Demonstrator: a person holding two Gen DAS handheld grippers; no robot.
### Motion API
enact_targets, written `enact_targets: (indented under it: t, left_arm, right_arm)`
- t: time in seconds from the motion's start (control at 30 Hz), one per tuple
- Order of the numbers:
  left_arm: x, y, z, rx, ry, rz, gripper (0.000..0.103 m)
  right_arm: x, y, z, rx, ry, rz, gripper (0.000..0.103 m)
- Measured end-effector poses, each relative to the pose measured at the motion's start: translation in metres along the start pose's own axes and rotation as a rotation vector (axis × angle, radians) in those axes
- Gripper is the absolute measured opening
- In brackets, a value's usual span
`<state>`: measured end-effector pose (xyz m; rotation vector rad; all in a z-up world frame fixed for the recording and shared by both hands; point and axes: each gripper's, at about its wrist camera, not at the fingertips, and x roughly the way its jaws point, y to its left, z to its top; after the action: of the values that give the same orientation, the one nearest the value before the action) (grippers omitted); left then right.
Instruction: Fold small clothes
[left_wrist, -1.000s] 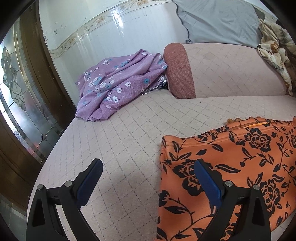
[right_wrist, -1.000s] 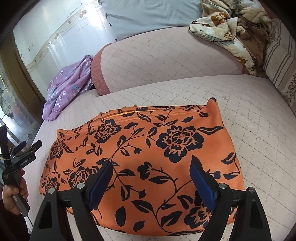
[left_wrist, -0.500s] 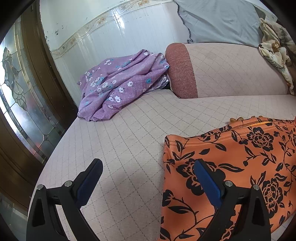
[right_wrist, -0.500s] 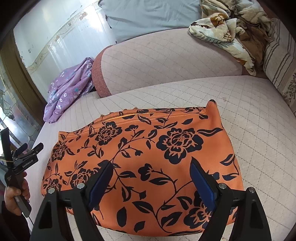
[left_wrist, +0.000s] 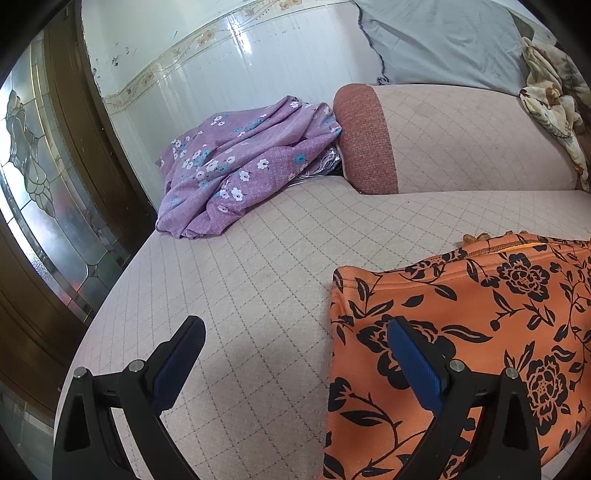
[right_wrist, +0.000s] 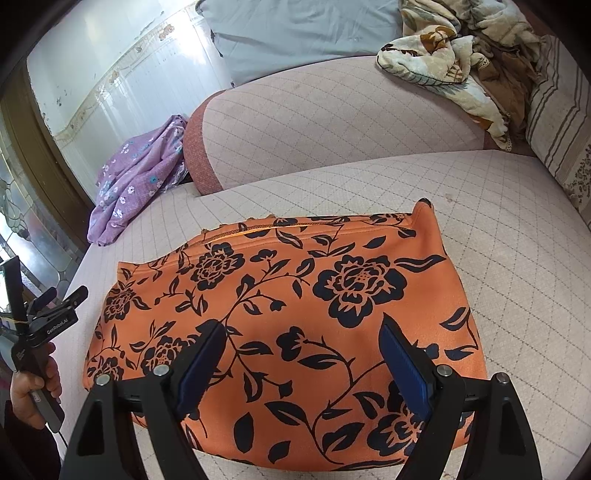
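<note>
An orange garment with black flowers (right_wrist: 295, 314) lies folded in a flat rectangle on the sofa seat; its left part also shows in the left wrist view (left_wrist: 480, 332). My right gripper (right_wrist: 301, 332) is open and empty, held just above the garment's near half. My left gripper (left_wrist: 295, 332) is open and empty, hovering over the seat at the garment's left edge, its right finger over the cloth. The left gripper also shows at the left edge of the right wrist view (right_wrist: 55, 306), held in a hand.
A crumpled purple flowered cloth (left_wrist: 240, 166) lies at the back left of the seat (left_wrist: 240, 277). The sofa backrest (right_wrist: 332, 125) carries a grey pillow (right_wrist: 303, 33) and a cream patterned blanket (right_wrist: 443, 62). A striped cushion (right_wrist: 557, 122) stands right. A glass door (left_wrist: 33, 184) is left.
Both grippers have drawn back slightly from the garment, which looks a little farther away. The garment has not moved. Both grippers stay open.
</note>
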<state>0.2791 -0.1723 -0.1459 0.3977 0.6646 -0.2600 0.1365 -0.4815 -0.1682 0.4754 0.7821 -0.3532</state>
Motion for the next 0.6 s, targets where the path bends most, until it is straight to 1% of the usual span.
enact_targets:
  t: [0.6]
  left_arm:
    - [0.0028,0.0019,-0.0027,0.004,0.008,0.007,0.099]
  right_arm:
    - [-0.0001,0.0009,0.0010,0.003,-0.002,0.015,0.087]
